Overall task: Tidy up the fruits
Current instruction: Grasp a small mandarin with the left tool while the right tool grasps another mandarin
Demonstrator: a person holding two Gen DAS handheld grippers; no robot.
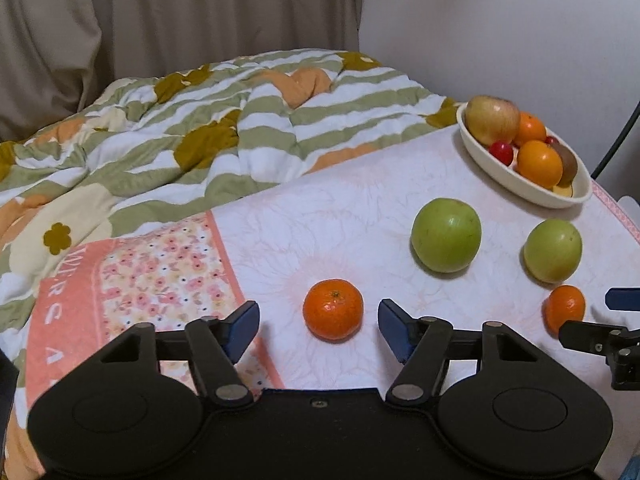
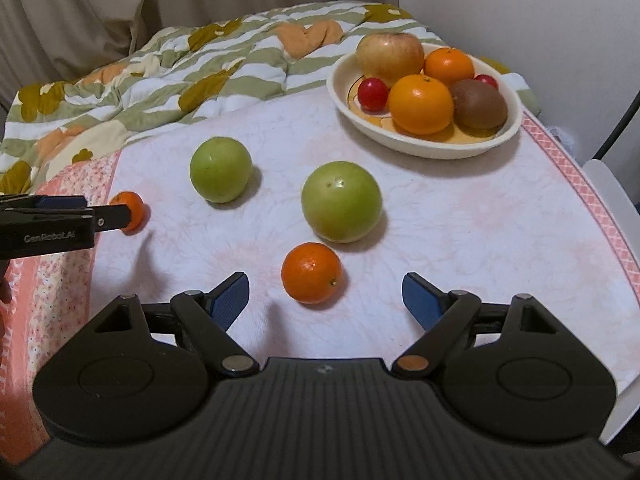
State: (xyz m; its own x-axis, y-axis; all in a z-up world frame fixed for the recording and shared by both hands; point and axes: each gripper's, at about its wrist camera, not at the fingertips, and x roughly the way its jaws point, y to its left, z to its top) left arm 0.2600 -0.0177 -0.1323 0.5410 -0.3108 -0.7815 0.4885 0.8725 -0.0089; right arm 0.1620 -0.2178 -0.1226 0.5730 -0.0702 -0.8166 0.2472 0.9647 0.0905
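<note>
A cream bowl (image 2: 424, 148) at the back right holds an apple (image 2: 390, 56), two oranges, a kiwi and small red fruits; it also shows in the left wrist view (image 1: 480, 156). Two green apples (image 2: 221, 176) (image 2: 341, 201) and two mandarins lie loose on the pink-white cloth. My left gripper (image 1: 318, 326) is open with one mandarin (image 1: 333, 309) between its fingertips. My right gripper (image 2: 325, 296) is open, and the other mandarin (image 2: 311, 273) sits just left of its midline. In the left wrist view the green apples (image 1: 446, 235) (image 1: 553, 256) lie beyond.
A rumpled green, white and orange quilt (image 1: 180, 128) covers the bed behind the cloth. Beige curtains (image 1: 160, 12) hang at the back. The cloth's pink border (image 2: 592, 192) marks the right edge. A white chair part (image 2: 612, 188) and a dark cable stand at the right.
</note>
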